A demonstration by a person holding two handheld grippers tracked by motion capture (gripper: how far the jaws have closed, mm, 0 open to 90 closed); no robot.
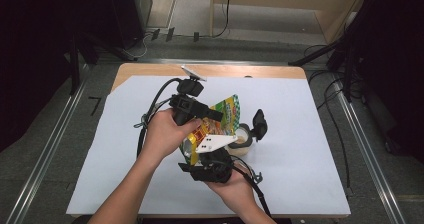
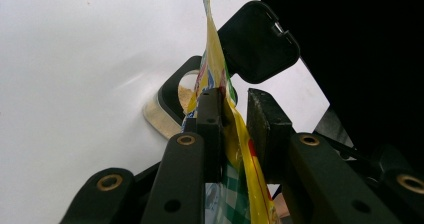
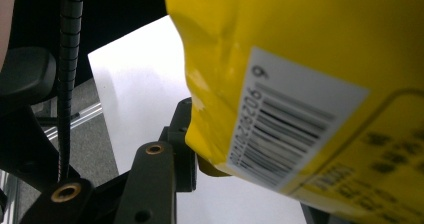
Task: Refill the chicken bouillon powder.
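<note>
- The left gripper (image 1: 212, 115) reaches in from the left and holds the bag (image 1: 220, 121) between its two black jaws; in the left gripper view the jaws close on the bag's thin edge (image 2: 235, 134), one pad pressed against it.
- The right gripper (image 1: 212, 156) comes up from below the bag's lower end; in the right gripper view the yellow bag (image 3: 300, 59) hangs just past one black jaw, and I cannot tell whether this gripper pinches it.
- The bag is tilted over a small round container (image 1: 243, 141) that sits on the white sheet (image 1: 310, 149).
- The bag is a glossy, crinkled foil pouch, yellow with green and red print and a white barcode label (image 3: 290, 134).
- The container has a pale wall, a light powder inside (image 2: 186, 95) and a black hinged lid (image 2: 257, 41) flipped open, rounded at the corners.
</note>
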